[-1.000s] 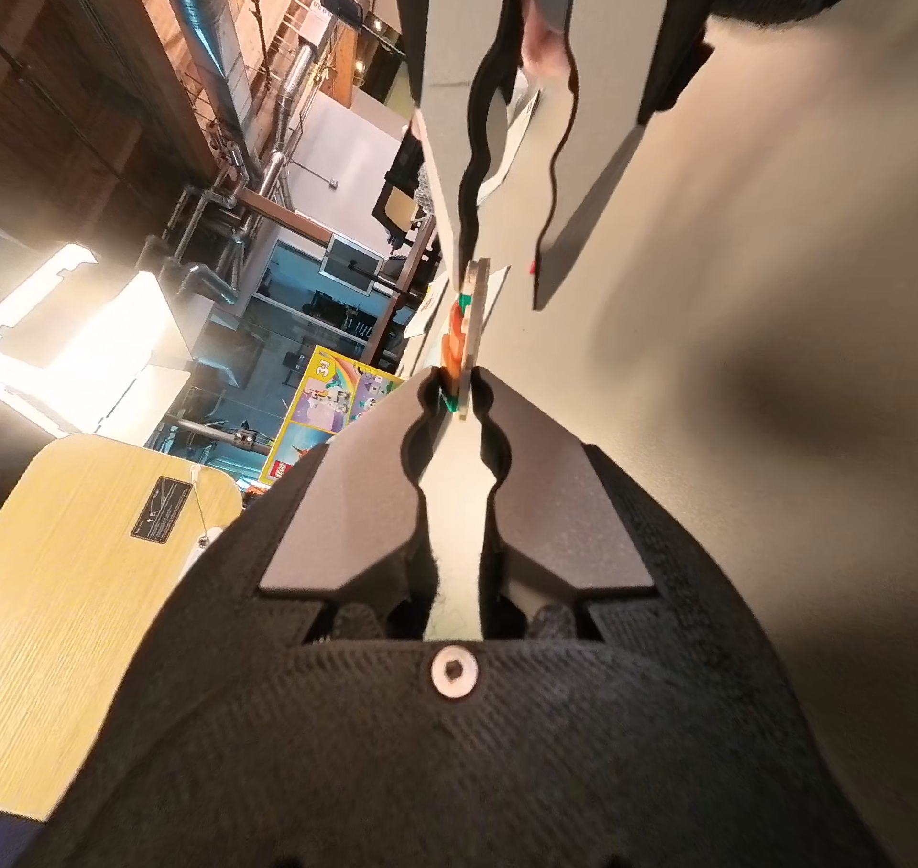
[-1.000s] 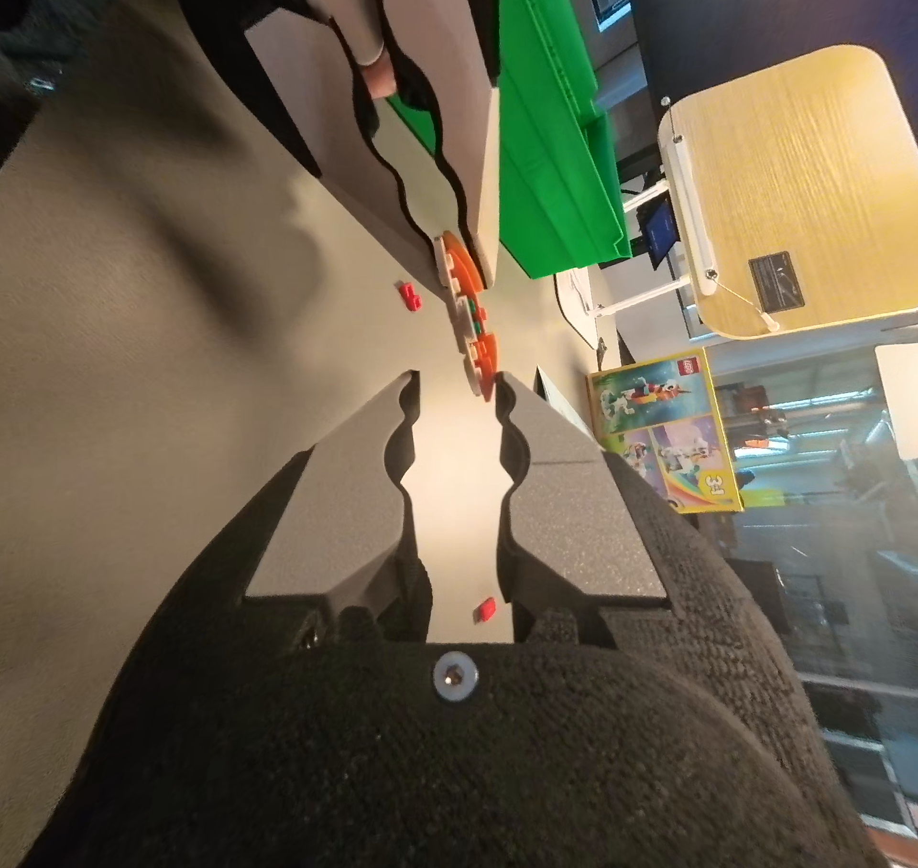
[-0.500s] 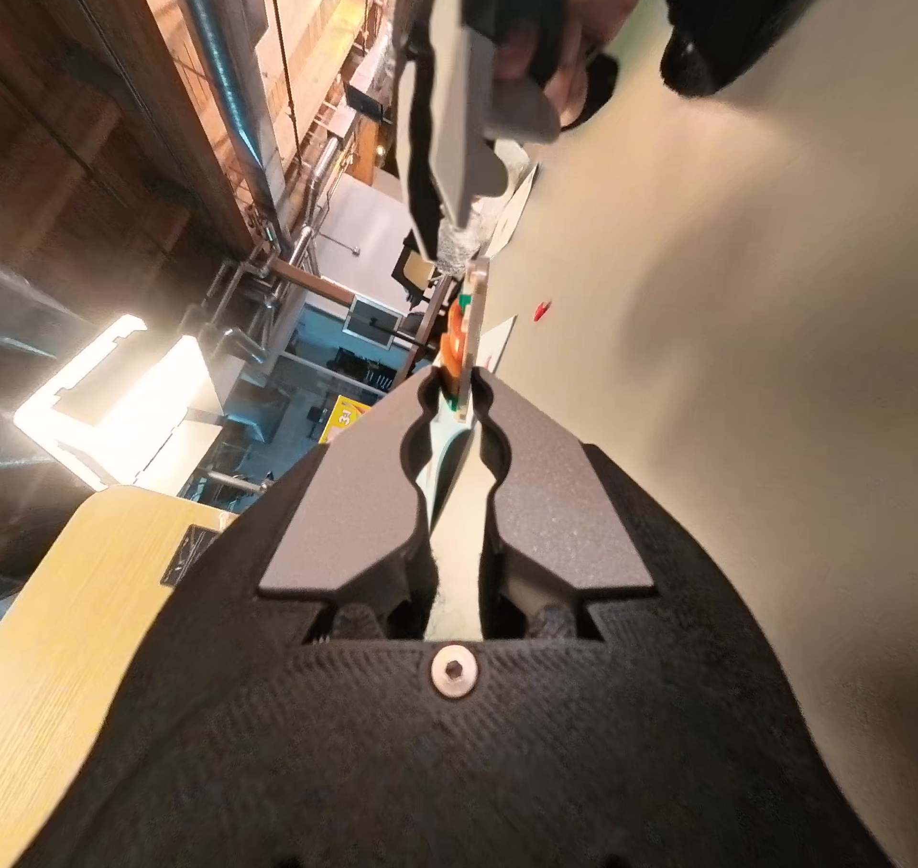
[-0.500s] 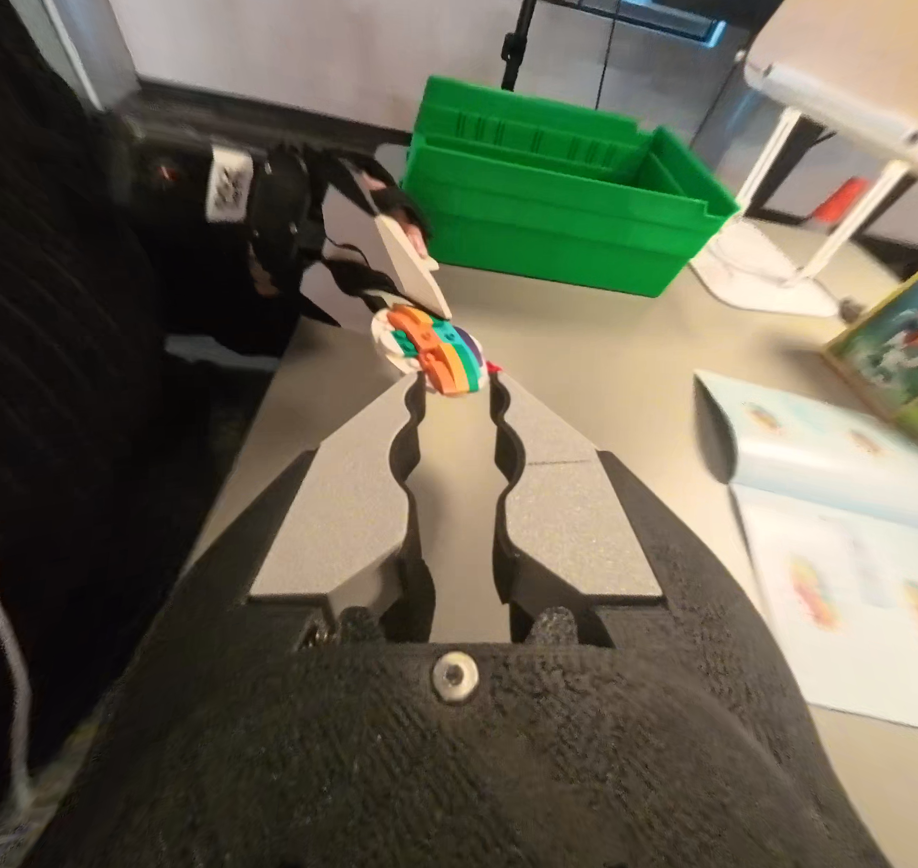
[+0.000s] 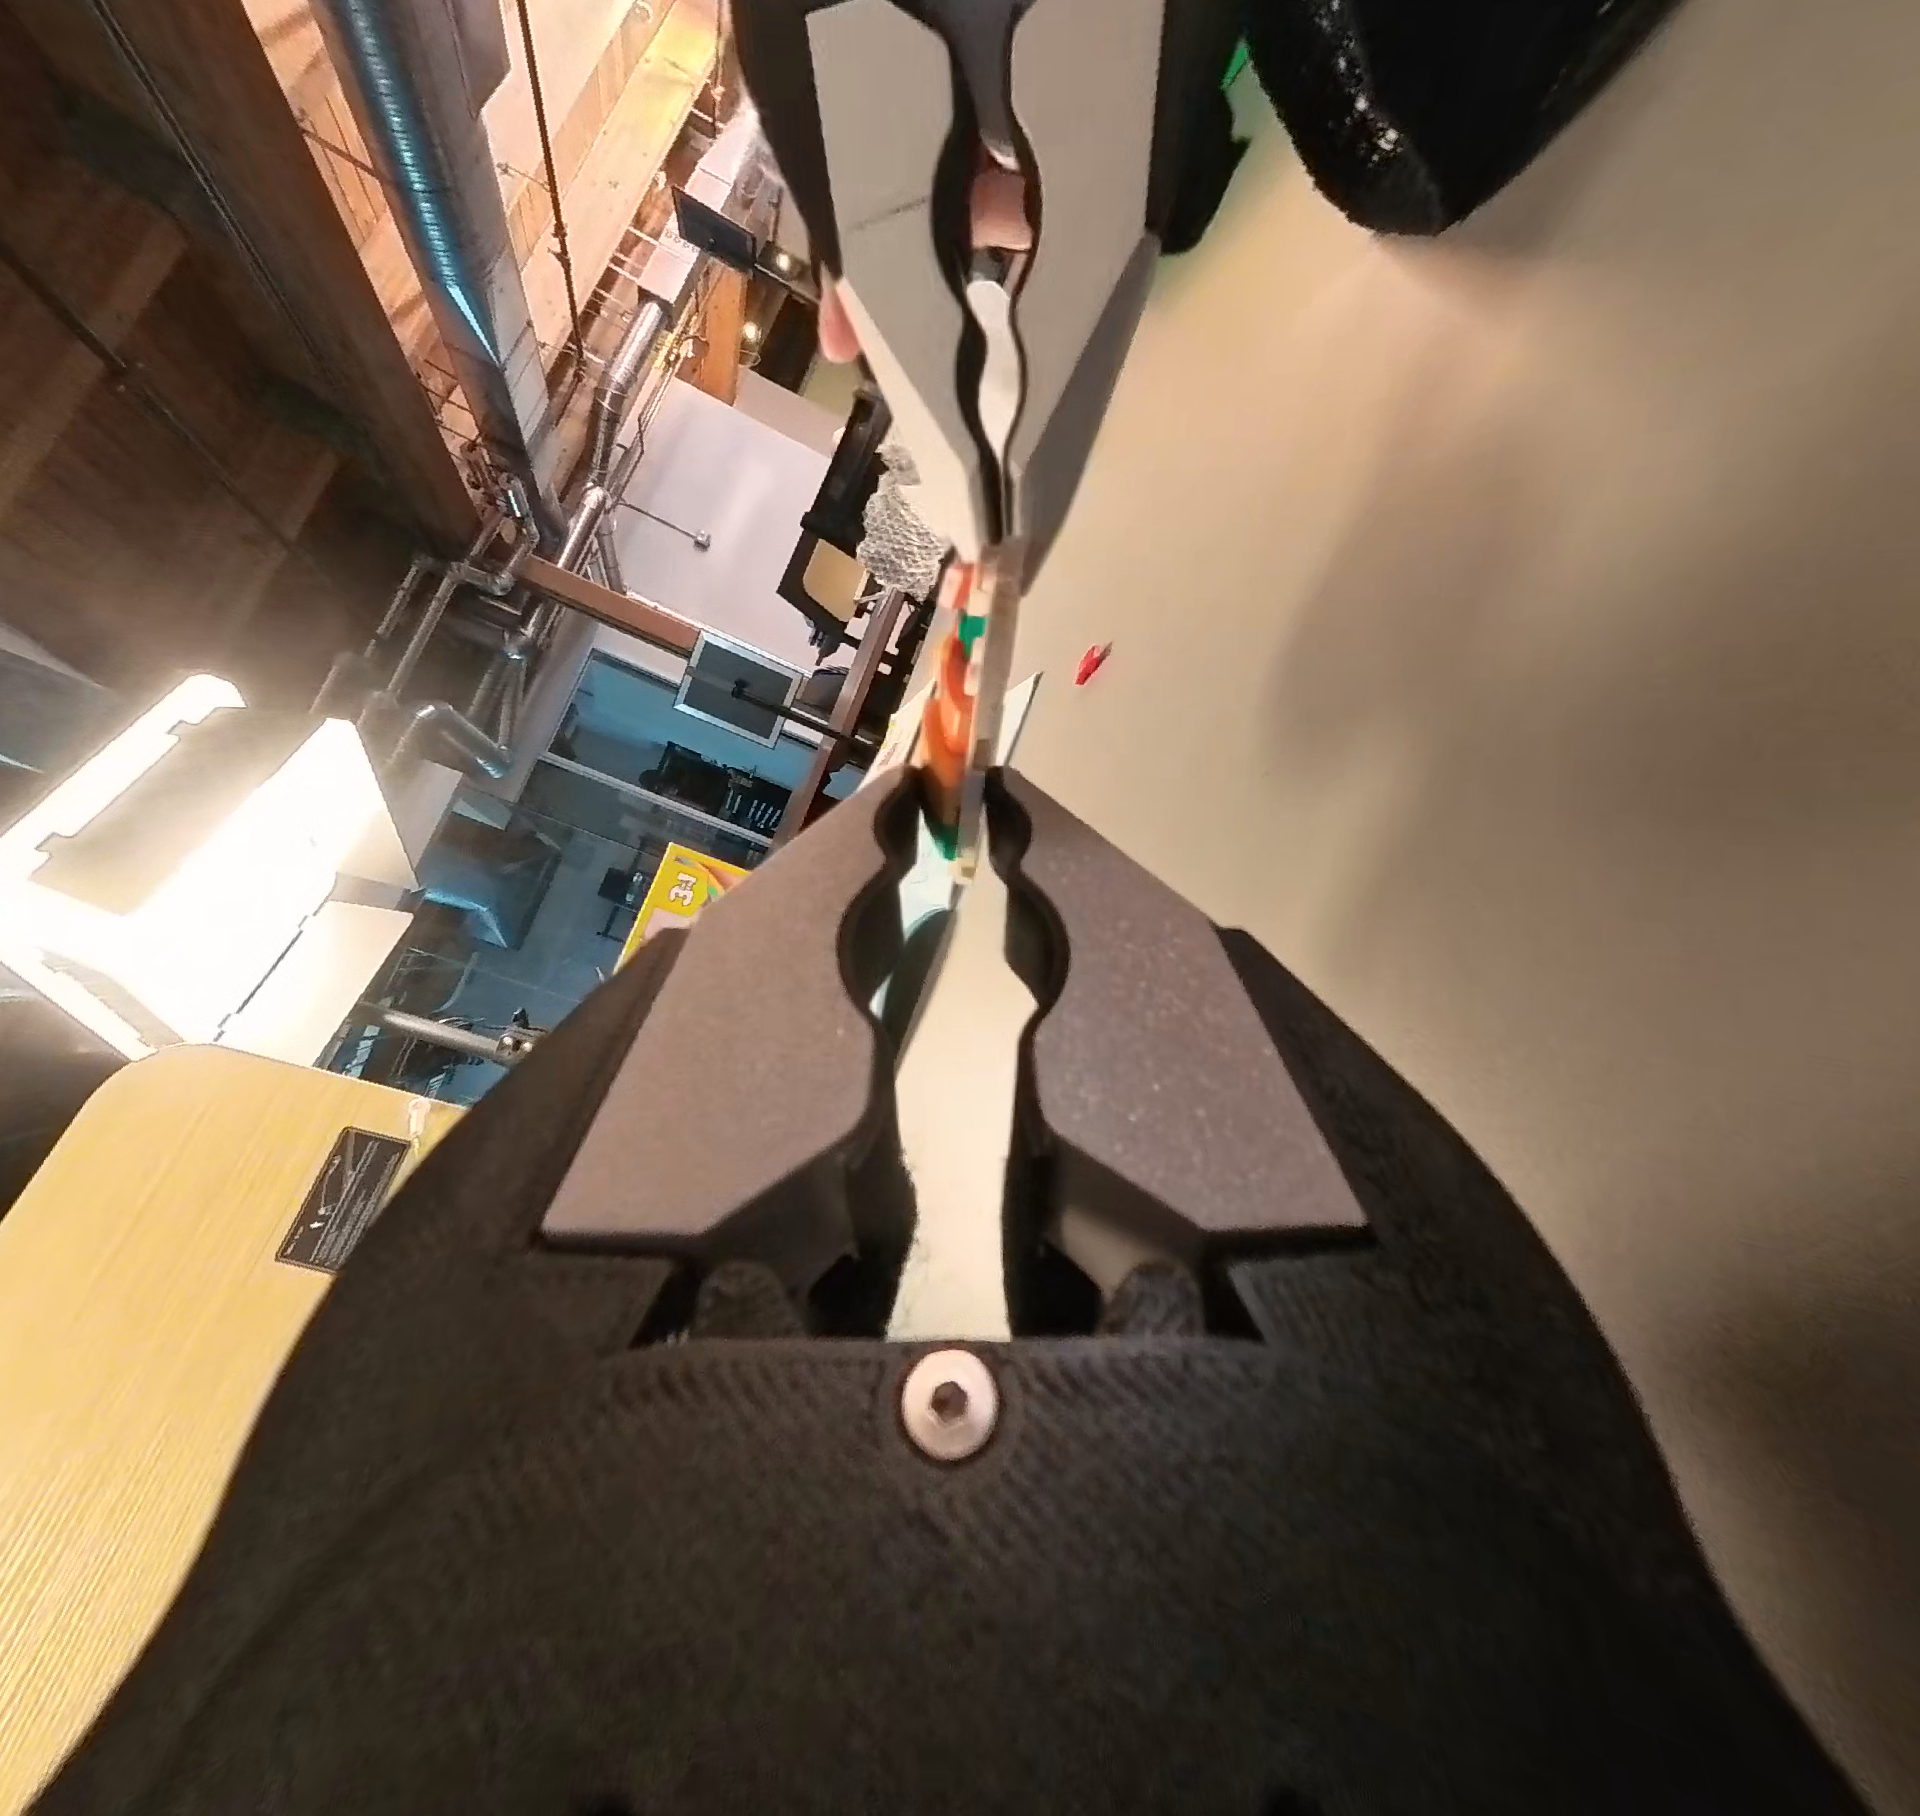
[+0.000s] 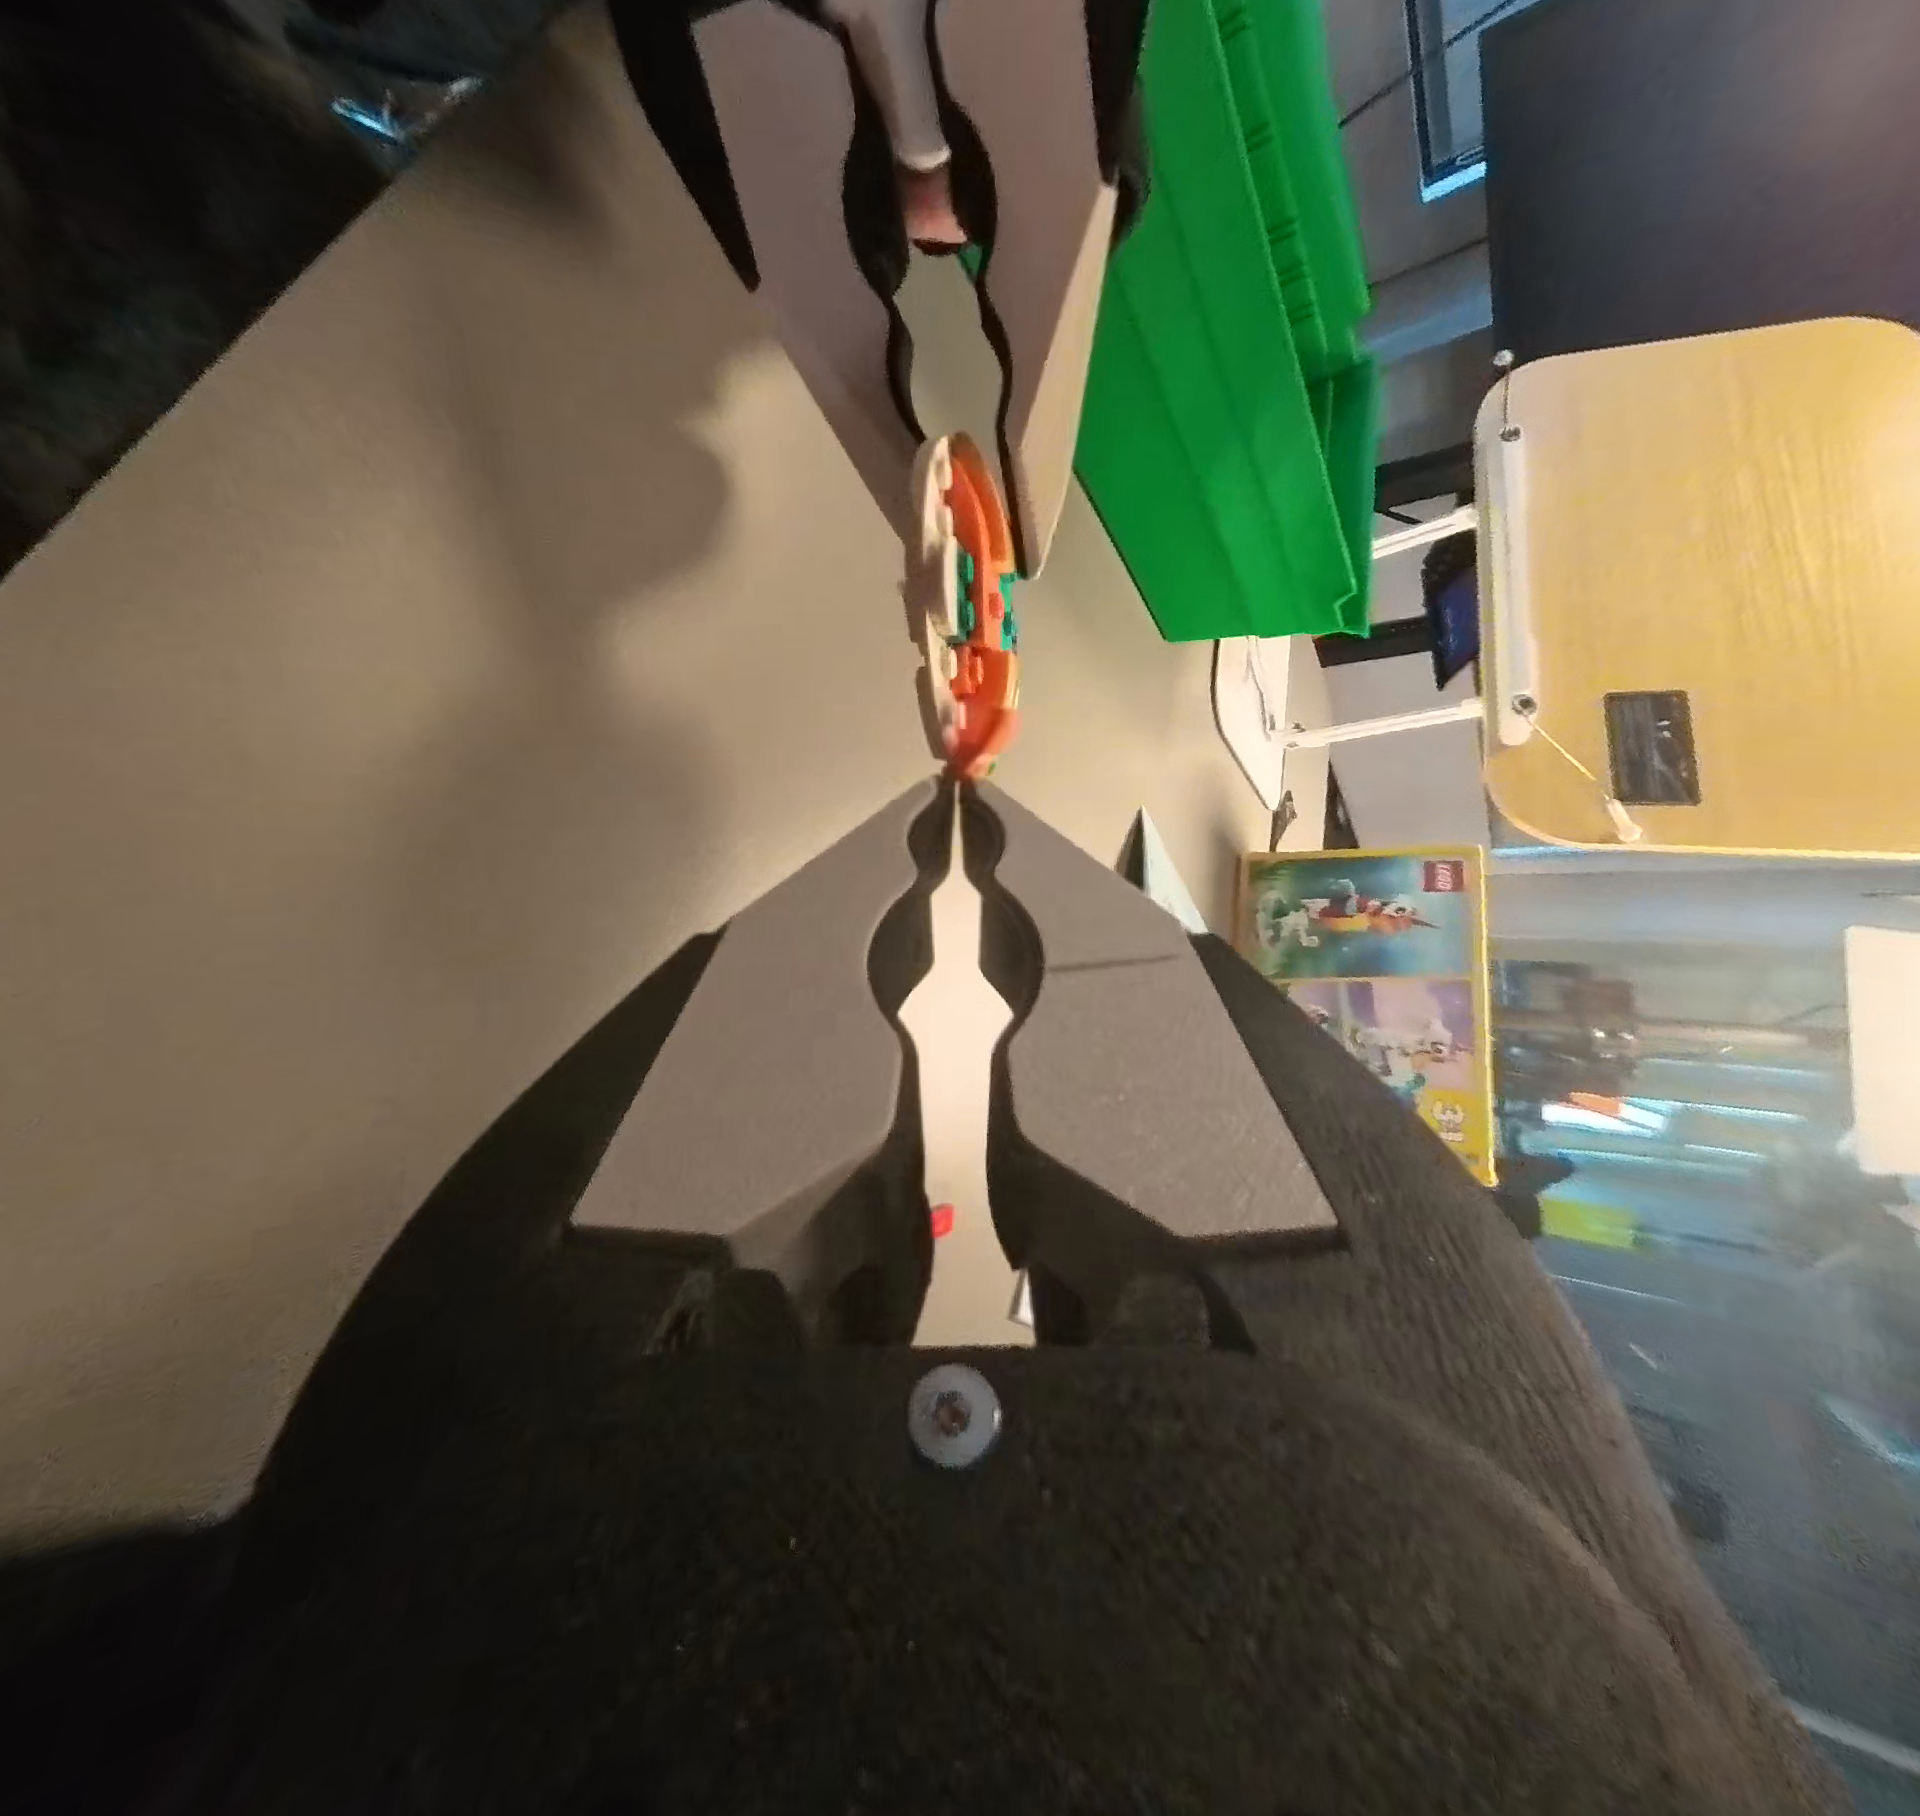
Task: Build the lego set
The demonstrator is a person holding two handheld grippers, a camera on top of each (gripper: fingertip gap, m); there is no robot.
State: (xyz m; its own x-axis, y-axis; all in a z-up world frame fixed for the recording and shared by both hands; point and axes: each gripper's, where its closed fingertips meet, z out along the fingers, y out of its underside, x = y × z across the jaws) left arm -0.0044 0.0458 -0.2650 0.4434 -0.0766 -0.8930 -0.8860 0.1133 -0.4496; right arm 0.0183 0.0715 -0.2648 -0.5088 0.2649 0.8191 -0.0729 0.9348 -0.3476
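A round Lego assembly (image 5: 961, 727), a white plate with orange and green pieces, is held on edge above the table (image 5: 1455, 831). My left gripper (image 5: 954, 810) is shut on its near rim. The right wrist view shows the same grip from the far side (image 6: 966, 457) on the assembly (image 6: 971, 623). My right gripper (image 6: 954, 798) is shut, its tips meeting right at the orange end of the assembly. In the left wrist view it (image 5: 995, 545) comes down from the top onto the far end. I cannot tell if it pinches any edge.
A small red piece (image 5: 1091, 663) lies on the table, and another red piece (image 6: 942, 1218) shows under my right fingers. A green bin (image 6: 1226, 312) stands behind the left gripper. The set's box (image 6: 1361, 977) and a wooden-topped stand (image 6: 1714, 571) are to the right. Some 5 centimetres of space lies between my two pairs of fingers.
My right gripper's jaws went from open to shut while it swung round and came back to the orange end of the assembly. My left gripper kept its hold throughout.
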